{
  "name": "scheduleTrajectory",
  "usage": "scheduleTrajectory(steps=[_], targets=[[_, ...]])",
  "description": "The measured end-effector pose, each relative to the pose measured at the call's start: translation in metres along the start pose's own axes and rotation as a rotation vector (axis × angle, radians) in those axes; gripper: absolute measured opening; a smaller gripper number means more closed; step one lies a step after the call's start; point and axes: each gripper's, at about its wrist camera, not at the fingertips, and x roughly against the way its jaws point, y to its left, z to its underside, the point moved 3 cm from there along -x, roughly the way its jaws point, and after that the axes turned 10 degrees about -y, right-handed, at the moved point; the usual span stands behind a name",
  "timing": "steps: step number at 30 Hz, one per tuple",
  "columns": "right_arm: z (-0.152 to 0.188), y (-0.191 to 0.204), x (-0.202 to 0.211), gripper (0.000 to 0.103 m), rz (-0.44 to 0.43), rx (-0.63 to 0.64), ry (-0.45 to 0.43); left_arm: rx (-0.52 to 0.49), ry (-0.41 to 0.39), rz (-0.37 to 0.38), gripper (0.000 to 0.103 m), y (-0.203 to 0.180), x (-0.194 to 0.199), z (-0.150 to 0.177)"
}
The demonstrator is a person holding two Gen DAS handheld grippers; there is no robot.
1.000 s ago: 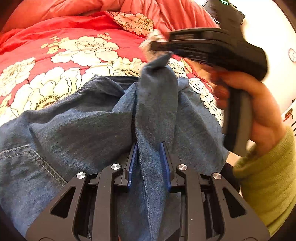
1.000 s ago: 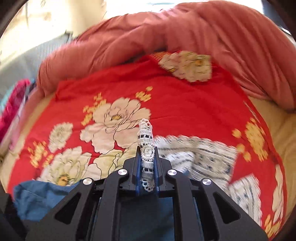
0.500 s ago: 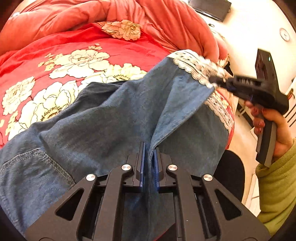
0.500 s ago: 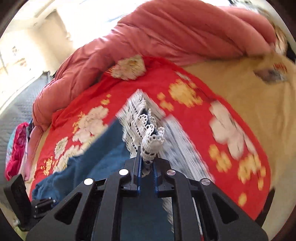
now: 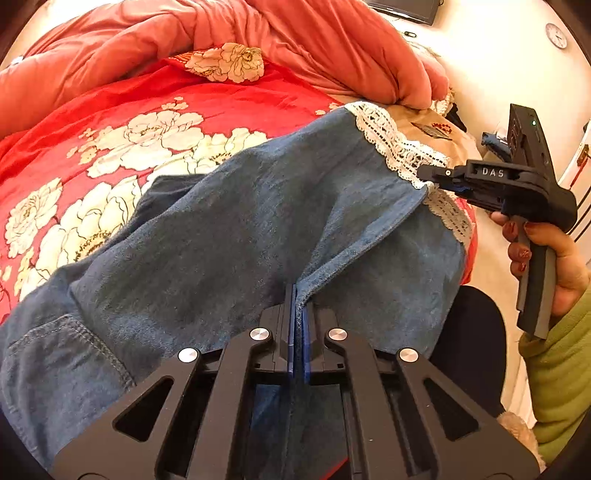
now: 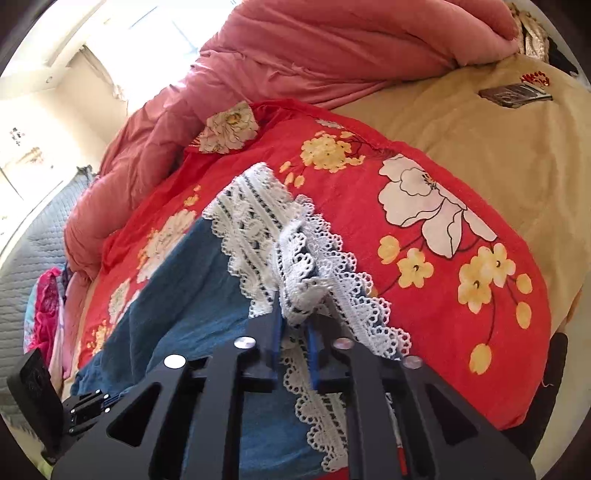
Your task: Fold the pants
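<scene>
The denim pants (image 5: 229,236) are spread on the bed, across the lower and middle part of the left wrist view. The long axis runs from the stitched pocket at the lower left up to the lace hem (image 5: 399,147) at the upper right; one leg is laid over the other. In the right wrist view the same hem (image 6: 255,218) is seen bunched at frame centre, with blue cloth below and to the left.

A fold of denim is clamped in the left claw (image 5: 298,295), whose jaws have just been closing and are now pressed together on the cloth. The lace trim is pinched in the right claw (image 6: 295,317), jaws shut on it; that claw (image 5: 430,177) is seen at the right of the left wrist view, gripped by a hand (image 5: 546,251) in a green sleeve (image 5: 561,376).

Beneath the pants lies a red floral cover (image 5: 122,122). A pink quilt (image 5: 258,26) is heaped at the top, a tan sheet (image 6: 480,122) at the upper right. A wall clock (image 5: 556,36) hangs at the far upper right.
</scene>
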Motion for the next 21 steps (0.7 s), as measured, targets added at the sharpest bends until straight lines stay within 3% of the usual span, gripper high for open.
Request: scheduleTrajectory(steps=[7,18,21], targets=[[0.004,0.001,0.041,0.008,-0.036,0.031,-0.020,-0.057,-0.035,0.035,0.000,-0.014,0.029,-0.004],[0.026,-0.021,0.056,0.008,0.016,0.018,0.017,-0.104,0.023,0.079,0.000,-0.037,0.027,0.024],[0.030,-0.023,0.055,0.008,0.067,0.054,0.024,-0.103,0.032,0.081,0.000,-0.040,0.024,0.026]])
